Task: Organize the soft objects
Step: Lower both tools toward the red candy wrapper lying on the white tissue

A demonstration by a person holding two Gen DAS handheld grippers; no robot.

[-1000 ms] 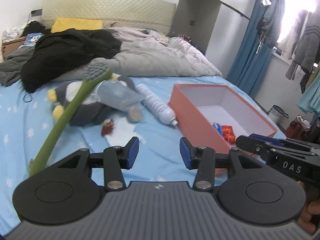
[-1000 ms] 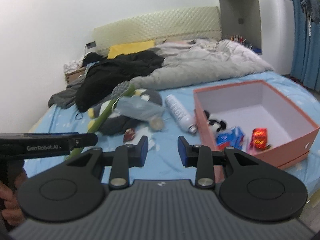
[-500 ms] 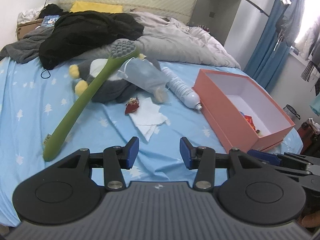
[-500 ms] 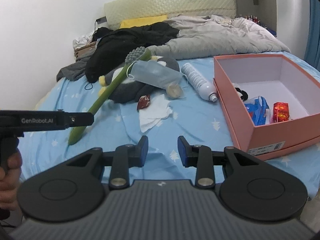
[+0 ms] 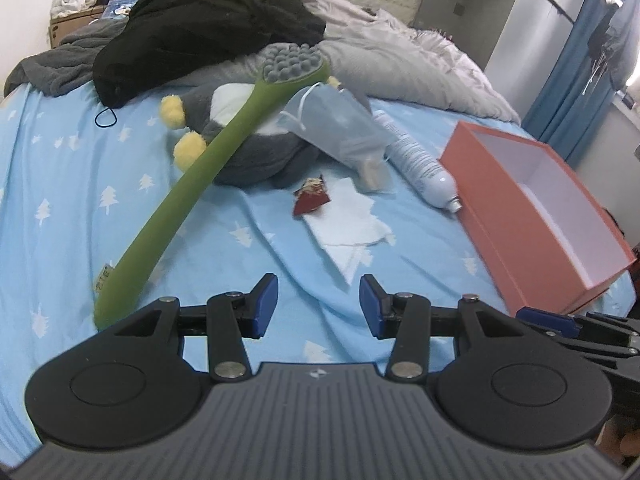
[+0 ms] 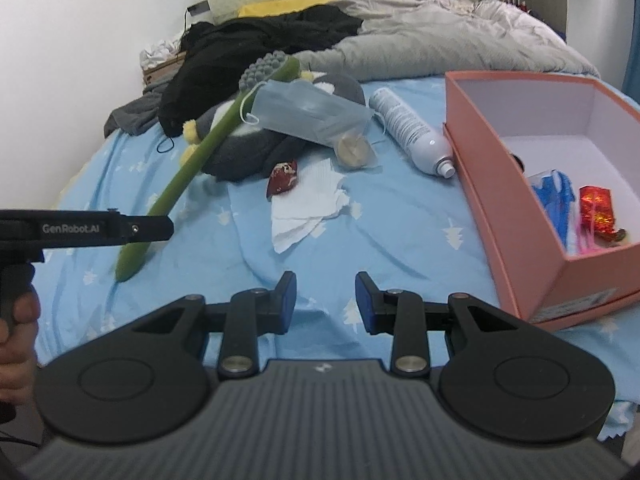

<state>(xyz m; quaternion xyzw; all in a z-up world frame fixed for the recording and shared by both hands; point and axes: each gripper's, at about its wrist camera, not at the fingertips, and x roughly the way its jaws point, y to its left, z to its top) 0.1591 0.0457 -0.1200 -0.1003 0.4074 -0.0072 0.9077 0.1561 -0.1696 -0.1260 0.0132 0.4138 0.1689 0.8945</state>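
We hold the left gripper [image 5: 319, 306] above the near edge of the blue bed sheet [image 5: 72, 184], its blue-padded jaws spread apart with nothing between them. The right gripper [image 6: 325, 303] hovers beside it in the same released state, also empty.

The soft objects lie ahead of both grippers, well apart from the fingertips. The white tissue [image 5: 346, 220] is the nearest, straight in front of the left gripper. A red wrapper [image 5: 310, 201] rests on its far corner. Beyond these, the grey plush penguin [image 5: 248, 148] lies on the sheet with a long green brush [image 5: 208, 168] leaning across it and a blue face mask [image 5: 336, 120] draped on its right side. A white spray bottle [image 5: 416, 164] lies between the mask and the orange box [image 5: 520, 216], which stands to the right.

The right wrist view shows the box interior: a blue packet [image 6: 554, 196] and a red foil sweet [image 6: 596, 208] on its white floor. The left wrist view hides these behind the near box wall. The right wrist view also shows the left gripper from the side, with the holding hand [image 6: 18, 332] at the frame edge.
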